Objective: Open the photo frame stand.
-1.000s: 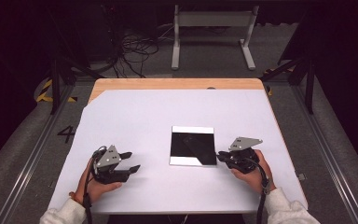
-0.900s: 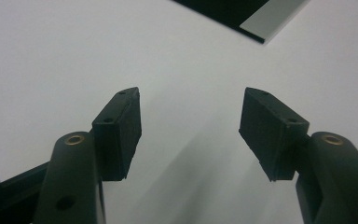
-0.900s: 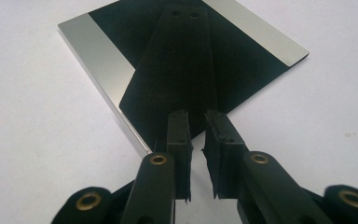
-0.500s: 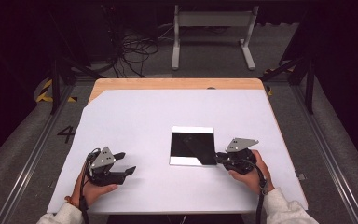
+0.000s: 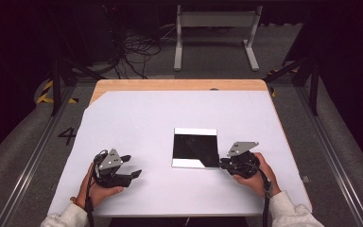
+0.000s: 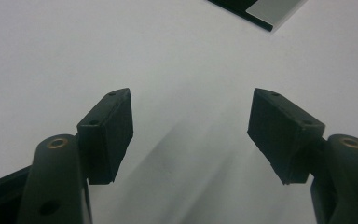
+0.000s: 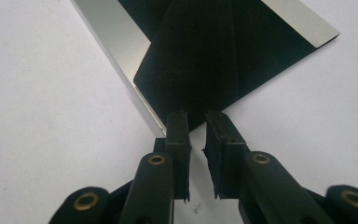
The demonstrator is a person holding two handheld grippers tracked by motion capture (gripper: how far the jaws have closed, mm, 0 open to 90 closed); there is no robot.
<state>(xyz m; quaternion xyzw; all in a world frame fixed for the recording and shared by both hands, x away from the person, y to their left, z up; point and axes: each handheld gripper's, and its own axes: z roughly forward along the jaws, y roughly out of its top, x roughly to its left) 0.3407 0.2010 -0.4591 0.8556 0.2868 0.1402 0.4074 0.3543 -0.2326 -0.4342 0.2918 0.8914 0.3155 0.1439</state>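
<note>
Right of centre in the high view, on the white table cover (image 5: pixel 137 123), lies one flat square black sheet with silvery strips along two edges (image 5: pixel 194 147); a dark triangular flap is already folded over its lower right corner.

Item, right gripper (image 5: pixel 228 164): at the sheet's lower right corner. In the right gripper view (image 7: pixel 196 122) its jaws stand narrow, a slim gap between them, with the tip of the folded black corner (image 7: pixel 200 60) at the gap; whether the pads actually pinch it I cannot tell.

Item, left gripper (image 5: pixel 131 166): lower left of the frame, well apart from the sheet. In the left gripper view (image 6: pixel 191 126) the jaws have just been opening and stand wide, with bare white cover between them; the sheet's edge (image 6: pixel 261 10) shows at the upper right.

Progress, as judged: one corner fold appears begun; the other corners lie flat, so most of the folding seems left.

Count: one sheet, two grippers, two hands, one table with a wooden edge (image 5: pixel 179 85) at the far side, one metal stand (image 5: pixel 215 33) on the floor beyond.
</note>
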